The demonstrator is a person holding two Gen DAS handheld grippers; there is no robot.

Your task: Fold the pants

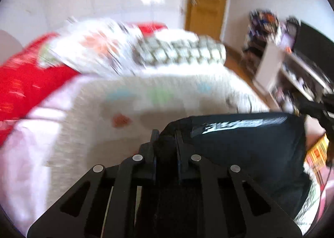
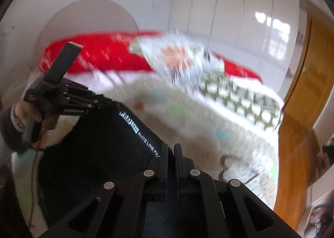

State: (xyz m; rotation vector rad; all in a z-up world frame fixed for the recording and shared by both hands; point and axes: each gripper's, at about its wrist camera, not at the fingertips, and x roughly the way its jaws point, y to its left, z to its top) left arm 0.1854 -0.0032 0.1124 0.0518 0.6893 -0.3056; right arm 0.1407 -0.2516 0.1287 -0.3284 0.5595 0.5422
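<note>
Two grippers: both clamped on one black garment, held above the bed.
Left gripper (image 1: 166, 139): jaws closed on a bunched corner of the pants (image 1: 246, 150).
Right gripper (image 2: 170, 154): jaws pinched on the opposite corner, beside the white lettering (image 2: 144, 133).
Pants position: stretched between the two grippers, raised off the quilt (image 2: 187, 129); lower part hanging out of view.
Long axis: held edge runs gripper to gripper; each gripper equally near its own corner.
Next move, as judged: cloth to be lowered flat onto the quilt ahead.
Beyond: red bedding (image 1: 23, 83), wooden door (image 2: 302, 100); both views blurred.
</note>
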